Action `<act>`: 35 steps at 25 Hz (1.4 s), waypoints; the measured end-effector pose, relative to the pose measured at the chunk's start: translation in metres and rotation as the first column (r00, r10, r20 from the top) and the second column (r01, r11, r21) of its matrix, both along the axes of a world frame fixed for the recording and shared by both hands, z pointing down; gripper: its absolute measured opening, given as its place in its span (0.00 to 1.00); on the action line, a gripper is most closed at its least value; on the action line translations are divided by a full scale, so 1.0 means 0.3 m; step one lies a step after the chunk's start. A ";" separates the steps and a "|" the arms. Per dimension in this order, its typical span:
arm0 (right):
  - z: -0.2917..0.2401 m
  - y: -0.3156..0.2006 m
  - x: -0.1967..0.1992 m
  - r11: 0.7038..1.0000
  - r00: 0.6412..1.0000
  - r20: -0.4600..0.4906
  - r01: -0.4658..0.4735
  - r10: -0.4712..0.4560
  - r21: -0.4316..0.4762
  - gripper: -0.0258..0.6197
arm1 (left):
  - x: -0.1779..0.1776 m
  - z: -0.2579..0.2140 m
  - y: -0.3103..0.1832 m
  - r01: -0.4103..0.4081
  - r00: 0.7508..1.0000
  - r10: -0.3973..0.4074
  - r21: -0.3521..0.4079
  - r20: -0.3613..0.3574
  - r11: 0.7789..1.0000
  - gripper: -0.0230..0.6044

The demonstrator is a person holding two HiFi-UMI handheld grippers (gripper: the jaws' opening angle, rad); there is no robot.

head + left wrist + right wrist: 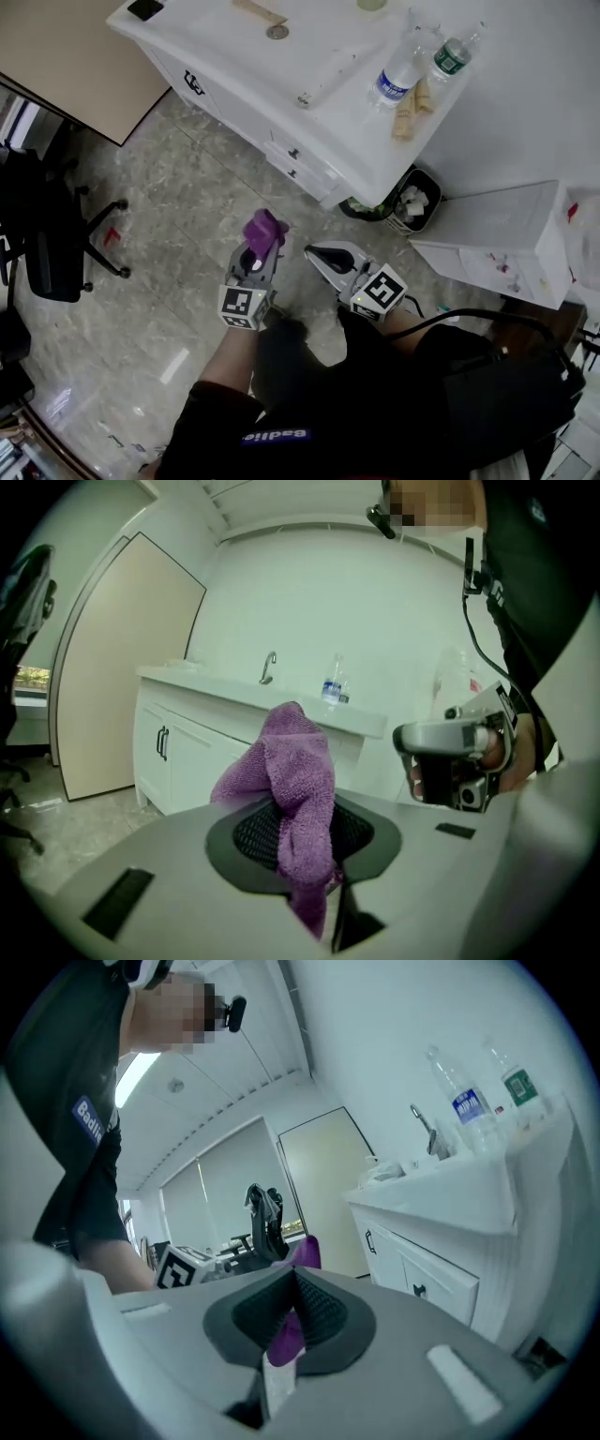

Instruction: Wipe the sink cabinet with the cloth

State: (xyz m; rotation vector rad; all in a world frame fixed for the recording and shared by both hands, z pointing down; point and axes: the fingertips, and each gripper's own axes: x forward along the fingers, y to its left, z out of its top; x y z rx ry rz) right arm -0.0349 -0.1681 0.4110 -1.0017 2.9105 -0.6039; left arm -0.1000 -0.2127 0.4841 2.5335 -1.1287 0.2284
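A purple cloth (264, 230) sticks up out of my left gripper (259, 249), which is shut on it. In the left gripper view the cloth (292, 771) bunches between the dark pads and hangs down past them. My right gripper (314, 251) is held just to the right of it, jaws together, with nothing in them. A sliver of purple shows behind its closed jaws in the right gripper view (292, 1283). The white sink cabinet (281, 103) stands ahead of both grippers, apart from them, with its doors (178, 747) and drawers (441, 1269) facing me.
Two water bottles (401, 64) and a faucet (268, 666) are on the counter. A black bin (412, 202) sits at the cabinet's right end beside a white box (506, 239). An office chair (47, 234) stands on the left of the marbled floor (159, 281).
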 end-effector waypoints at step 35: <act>-1.189 0.360 0.116 0.970 0.991 -0.069 0.127 -0.115 0.208 0.04 | 0.163 -1.447 0.502 -0.181 0.974 0.204 0.208 -0.097 0.961 0.17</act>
